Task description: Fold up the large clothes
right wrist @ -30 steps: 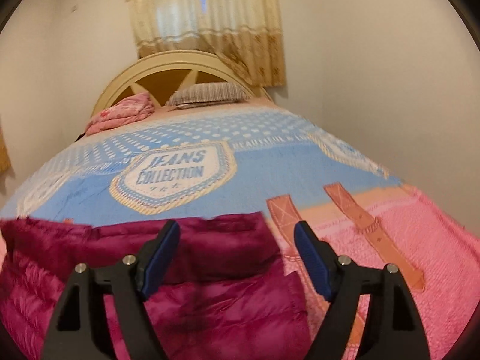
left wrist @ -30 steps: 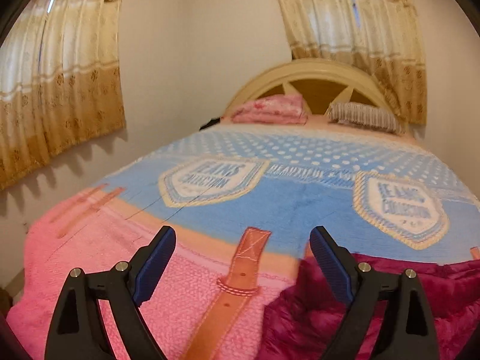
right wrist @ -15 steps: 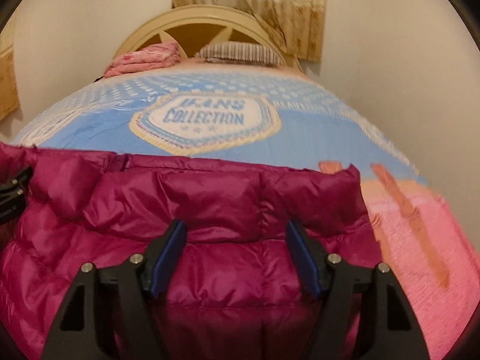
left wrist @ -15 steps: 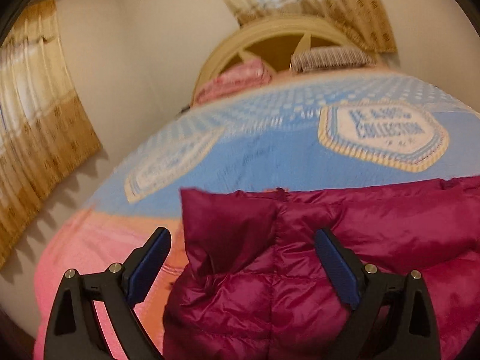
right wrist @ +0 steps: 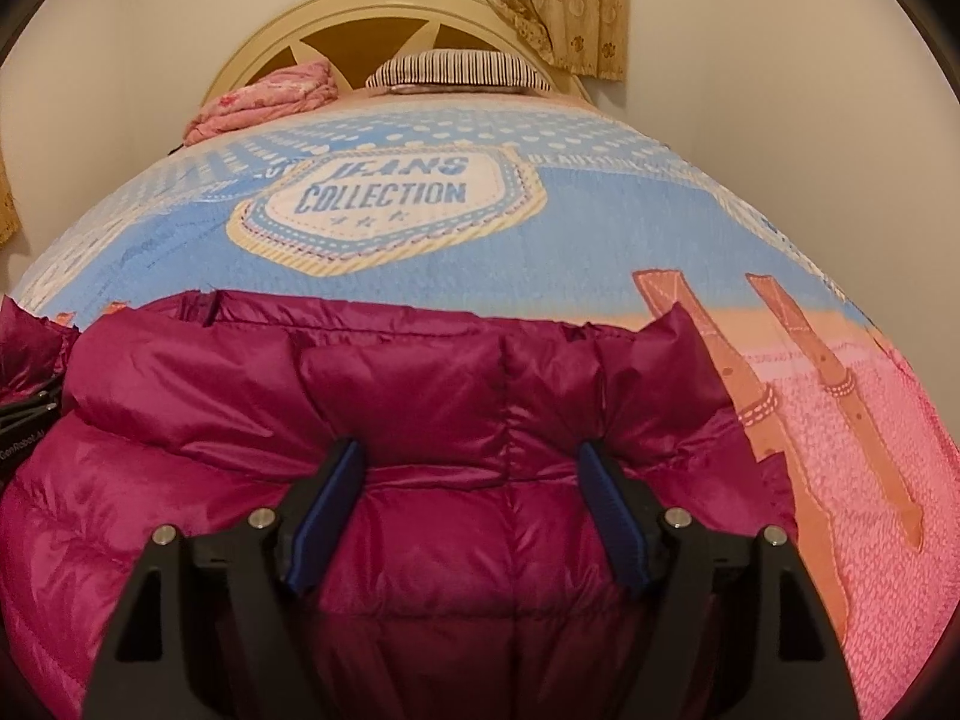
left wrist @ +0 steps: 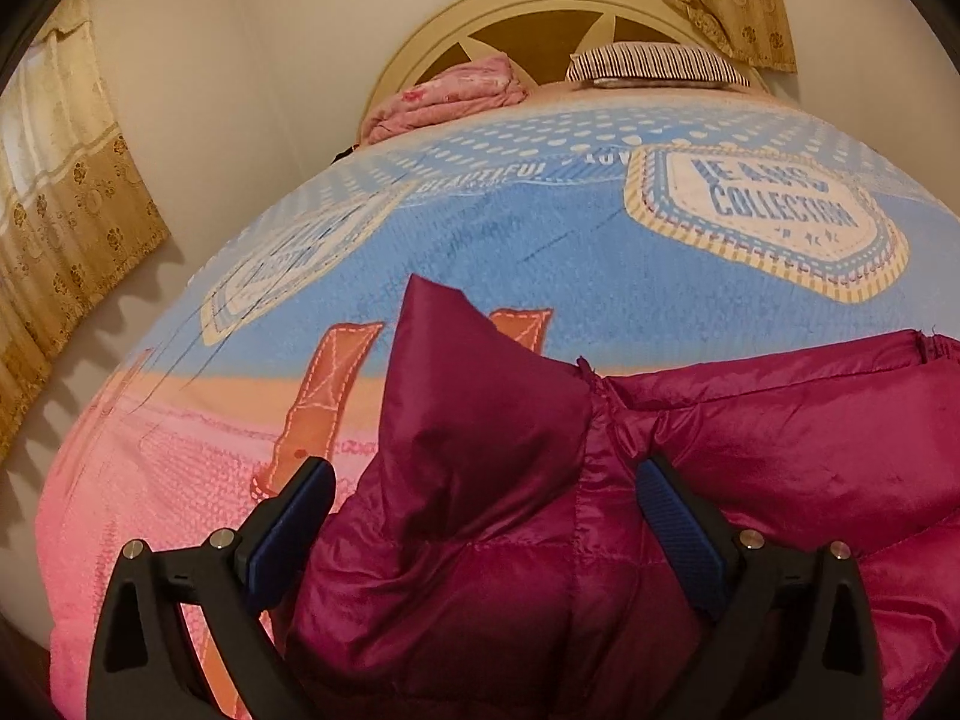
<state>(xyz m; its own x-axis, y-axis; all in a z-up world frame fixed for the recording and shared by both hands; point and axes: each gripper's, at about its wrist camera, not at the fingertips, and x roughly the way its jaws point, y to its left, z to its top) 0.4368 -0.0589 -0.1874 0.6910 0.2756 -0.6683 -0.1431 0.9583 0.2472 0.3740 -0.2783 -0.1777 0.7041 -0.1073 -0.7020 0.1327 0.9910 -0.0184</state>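
A magenta puffer jacket (left wrist: 750, 456) lies spread over the near end of the bed. One corner of the jacket (left wrist: 456, 360) stands up in a point in the left wrist view. My left gripper (left wrist: 483, 468) is low over that end, its jaws opening wide with the puffy cloth between them and not pinched. In the right wrist view the jacket (right wrist: 198, 420) fills the foreground. My right gripper (right wrist: 468, 450) sits over its quilted upper edge, jaws opening, with cloth bulging between the blue pads (right wrist: 327, 510). Part of the left gripper's black body (right wrist: 24, 420) shows at that view's left edge.
The bed carries a blue and pink printed blanket (right wrist: 390, 204). A folded pink cloth (right wrist: 264, 96) and a striped pillow (right wrist: 456, 69) lie by the cream headboard (right wrist: 384, 18). Walls close in on both sides, with curtains (left wrist: 66, 192) on the left.
Both grippers have sunk toward the bed and tilted down. The left one swung right from bare blanket onto the jacket's corner. The jacket now fills both foregrounds.
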